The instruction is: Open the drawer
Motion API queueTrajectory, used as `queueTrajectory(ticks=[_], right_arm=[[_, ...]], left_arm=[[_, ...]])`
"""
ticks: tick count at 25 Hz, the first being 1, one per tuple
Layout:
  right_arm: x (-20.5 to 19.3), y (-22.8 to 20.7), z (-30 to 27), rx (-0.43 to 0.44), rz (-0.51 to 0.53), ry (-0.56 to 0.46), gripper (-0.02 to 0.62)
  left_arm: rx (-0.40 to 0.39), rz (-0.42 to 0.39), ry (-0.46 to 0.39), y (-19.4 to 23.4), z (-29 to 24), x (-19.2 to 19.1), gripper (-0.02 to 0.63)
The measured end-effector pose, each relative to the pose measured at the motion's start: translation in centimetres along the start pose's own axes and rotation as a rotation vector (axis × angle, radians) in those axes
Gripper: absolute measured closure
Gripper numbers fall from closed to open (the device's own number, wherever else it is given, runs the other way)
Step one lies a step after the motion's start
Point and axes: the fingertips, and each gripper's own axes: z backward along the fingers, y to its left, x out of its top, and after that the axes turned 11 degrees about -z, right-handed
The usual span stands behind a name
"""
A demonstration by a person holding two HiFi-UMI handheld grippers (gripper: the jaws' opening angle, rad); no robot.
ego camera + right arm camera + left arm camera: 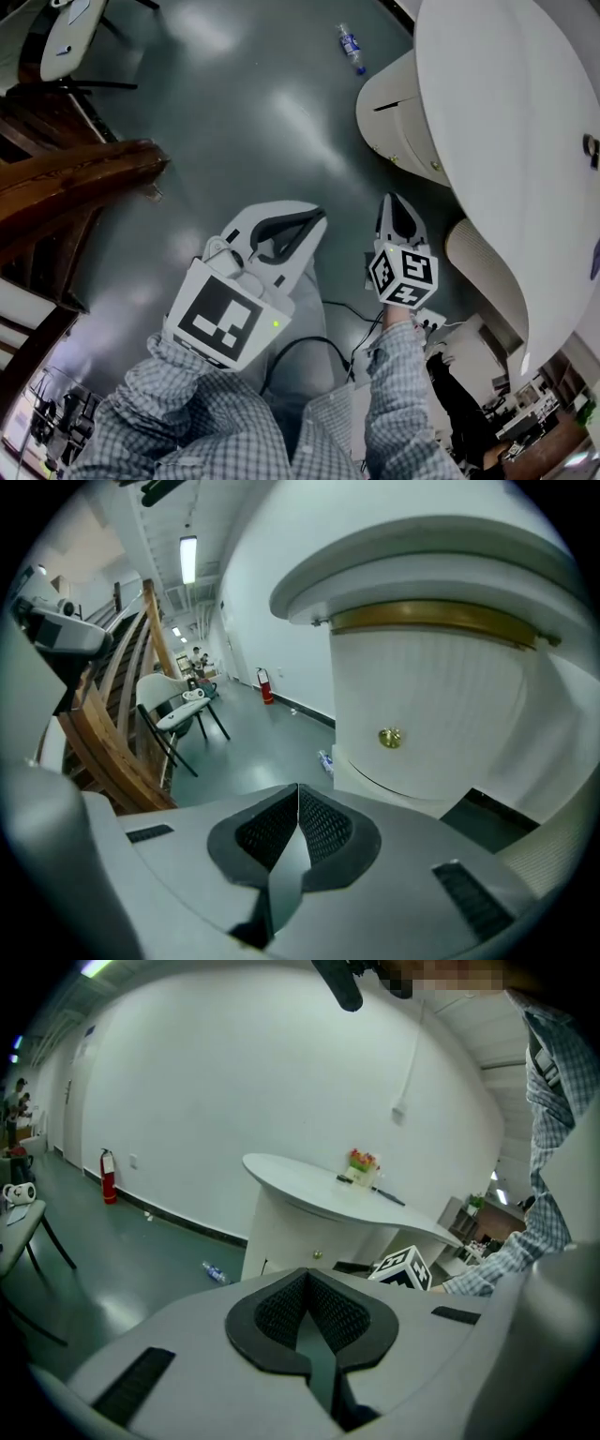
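Note:
A white rounded cabinet (398,117) stands under the curved white desk top (506,141). The right gripper view shows its ribbed drawer front (450,705) with a small brass knob (390,737) and a brass band above. My right gripper (298,791) is shut and empty; it points at the drawer front, a short way below and left of the knob. In the head view it (395,201) hangs just short of the cabinet. My left gripper (315,218) is also shut and empty, held left of the right one. From the left gripper (306,1275) the knob (318,1254) is farther off.
A plastic bottle (350,47) lies on the green floor left of the cabinet. A wooden stair rail (75,183) runs along the left. A chair (178,714) stands farther back, and a fire extinguisher (108,1176) is by the wall. Small items (361,1162) sit on the desk.

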Motion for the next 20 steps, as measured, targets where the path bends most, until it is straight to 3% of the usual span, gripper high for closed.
queueTrajectory(ticks=[9,20], right_arm=[[-3.3,-4.8,-4.9,-0.135,-0.077,0.015,0.584],[-5.9,-8.0,-10.3,-0.249,-0.057,0.076,0.584]], left_arm=[[0.019,0.037,0.035,0.9,-1.0,-3.8,0.601],[-0.003,0.082,0.062,1.1,-1.3,-6.9,0.601]])
